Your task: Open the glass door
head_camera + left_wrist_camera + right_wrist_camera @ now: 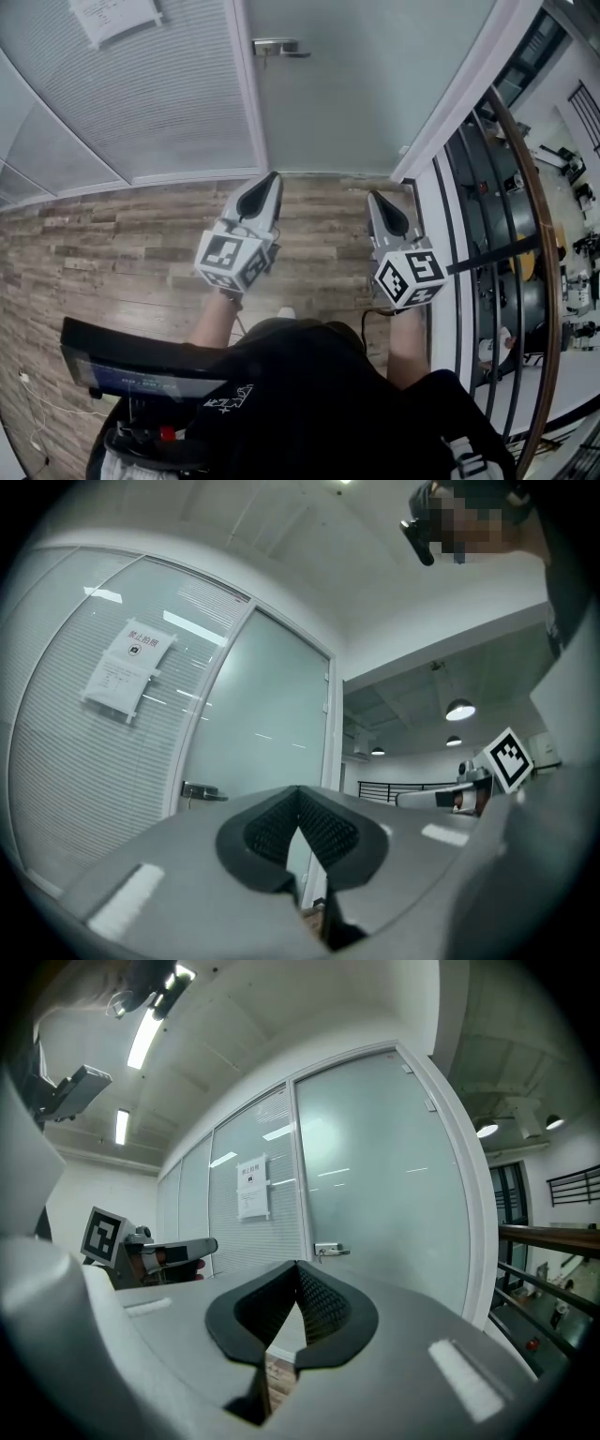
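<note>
A frosted glass door (pixel 356 84) stands closed ahead in a white frame, with a metal lever handle (pixel 278 46) near its left edge. The handle (pixel 201 790) shows left of the left jaws, and the handle (pixel 330 1250) also sits just above the right jaws. Both grippers hang over the wood floor, short of the door and pointing at it. My left gripper (pixel 270 178) is shut with nothing in it. My right gripper (pixel 372 197) is shut and empty too. Neither touches the door or handle.
Left of the door is a curved glass wall with blinds (pixel 141 103) carrying a paper notice (pixel 117 17). On the right, a railing with dark bars and a wooden top rail (pixel 525 187) borders a drop to a lower level. Wood plank floor (pixel 112 253) lies underfoot.
</note>
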